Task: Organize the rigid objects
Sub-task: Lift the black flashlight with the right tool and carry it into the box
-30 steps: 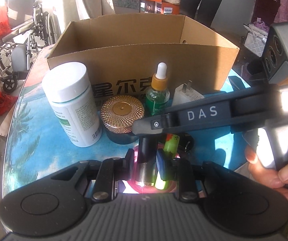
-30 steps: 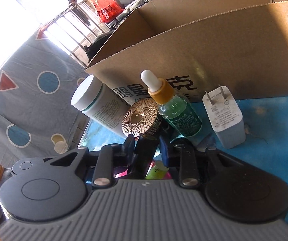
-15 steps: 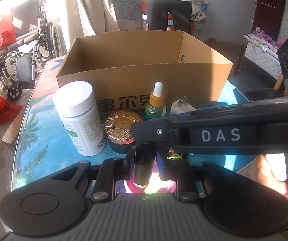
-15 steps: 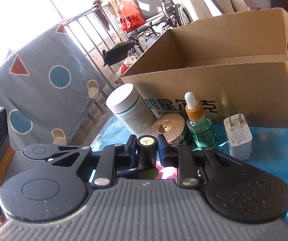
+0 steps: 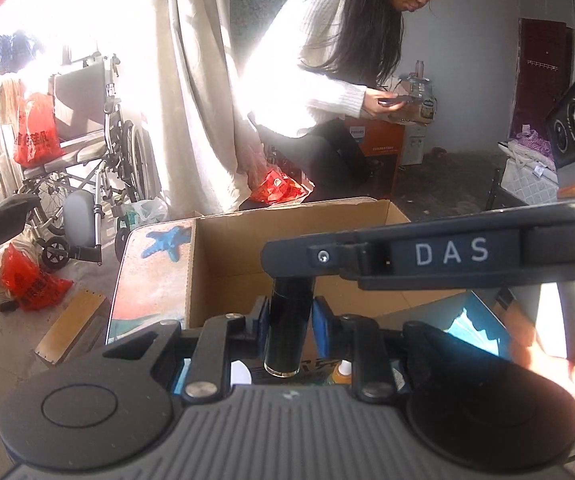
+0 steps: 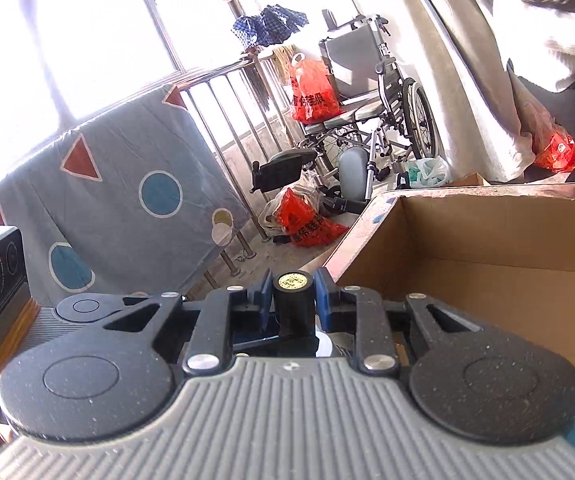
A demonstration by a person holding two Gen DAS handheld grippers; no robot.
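Note:
A black tube [image 5: 287, 332] with a gold end [image 6: 292, 281] stands upright, held off the table by both grippers. My left gripper [image 5: 287, 314] is shut on its lower part, blue pads pressing both sides. My right gripper [image 6: 292, 300] is shut on its upper part. In the left wrist view the right gripper's finger [image 5: 447, 254], marked DAS, crosses over the tube's top. The open cardboard box [image 5: 223, 264] sits just beyond and below the tube; its inside [image 6: 487, 296] looks bare. A white bottle cap [image 5: 241, 374] and a dropper's orange collar [image 5: 343, 374] peek out under the left fingers.
The printed table [image 5: 155, 276] carries the box. A person in a white sweater [image 5: 315, 60] bends down behind it. A wheelchair [image 5: 83, 128] and red bags [image 5: 27, 280] stand on the floor at left. A patterned sheet [image 6: 127, 200] hangs over a railing. A hand [image 5: 547, 360] holds the right gripper.
Both grippers rose together with the black tube. The white bottle, gold jar, dropper and charger sank out of view, and both views now look over the box's top edge.

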